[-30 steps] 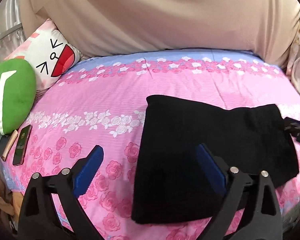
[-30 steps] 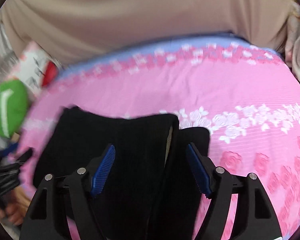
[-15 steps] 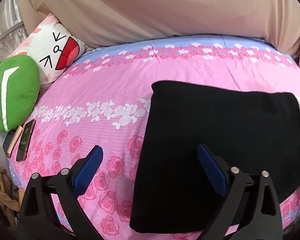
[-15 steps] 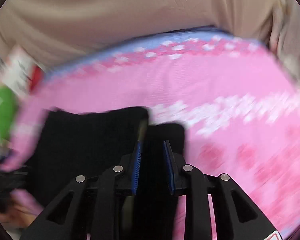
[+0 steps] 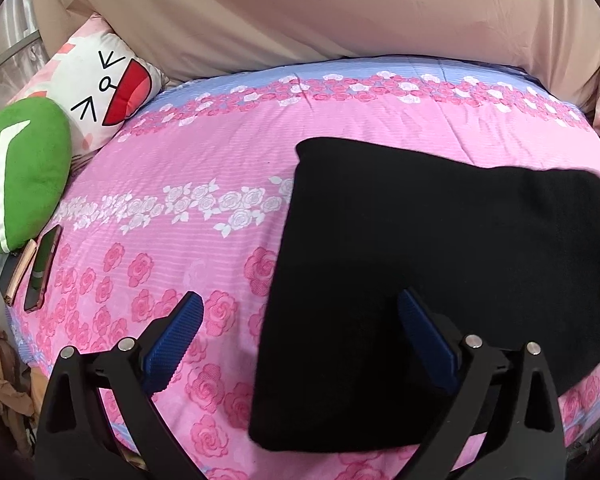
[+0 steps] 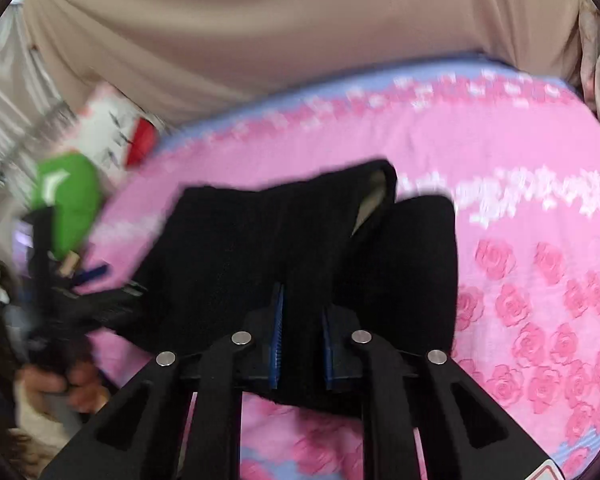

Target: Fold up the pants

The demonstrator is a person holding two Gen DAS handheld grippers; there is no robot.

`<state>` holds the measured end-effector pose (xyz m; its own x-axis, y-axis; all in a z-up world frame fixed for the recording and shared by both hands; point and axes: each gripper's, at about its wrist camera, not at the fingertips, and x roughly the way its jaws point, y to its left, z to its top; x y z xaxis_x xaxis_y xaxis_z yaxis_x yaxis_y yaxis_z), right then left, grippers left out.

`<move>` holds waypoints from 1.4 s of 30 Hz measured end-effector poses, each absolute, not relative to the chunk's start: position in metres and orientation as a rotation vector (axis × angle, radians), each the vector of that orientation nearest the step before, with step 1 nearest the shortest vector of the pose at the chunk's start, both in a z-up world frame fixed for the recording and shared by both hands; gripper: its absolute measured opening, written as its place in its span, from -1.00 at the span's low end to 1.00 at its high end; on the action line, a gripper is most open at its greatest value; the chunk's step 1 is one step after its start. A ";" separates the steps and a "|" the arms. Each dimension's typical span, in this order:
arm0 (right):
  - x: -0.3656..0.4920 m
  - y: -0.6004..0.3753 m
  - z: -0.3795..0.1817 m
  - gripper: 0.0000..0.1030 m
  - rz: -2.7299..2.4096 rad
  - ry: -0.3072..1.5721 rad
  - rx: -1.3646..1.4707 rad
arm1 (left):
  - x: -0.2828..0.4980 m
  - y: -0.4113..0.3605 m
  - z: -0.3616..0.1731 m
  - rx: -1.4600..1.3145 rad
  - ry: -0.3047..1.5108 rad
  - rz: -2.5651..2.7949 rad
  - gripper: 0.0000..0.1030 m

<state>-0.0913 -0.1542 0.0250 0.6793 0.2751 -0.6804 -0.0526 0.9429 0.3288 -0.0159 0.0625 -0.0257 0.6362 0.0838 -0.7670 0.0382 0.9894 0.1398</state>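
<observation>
Blurring right gripper (image 6: 300,320) over pants (image 6: 284,240)

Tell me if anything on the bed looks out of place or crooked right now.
The black pants lie askew across the pink floral bedspread, and in the right wrist view one end is bunched with a pale lining showing. A phone sits at the bed's edge beside the green cushion.

pants (image 5: 440,264) black | bedsheet (image 5: 204,168) pink, rose-patterned | cushion (image 5: 24,168) green

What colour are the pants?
Plain black pants, clearest in the left wrist view.
</observation>
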 end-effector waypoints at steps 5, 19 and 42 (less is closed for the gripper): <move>-0.089 -0.168 -0.011 -0.54 0.093 0.919 0.240 | -0.022 0.059 -0.029 0.154 0.882 0.012 0.90; -0.029 -0.191 0.010 0.25 0.059 0.851 0.254 | -0.040 0.044 -0.019 0.161 0.866 -0.056 0.90; -0.080 -0.252 0.018 0.19 -0.003 0.765 0.414 | -0.034 0.028 -0.028 0.171 0.914 -0.095 0.90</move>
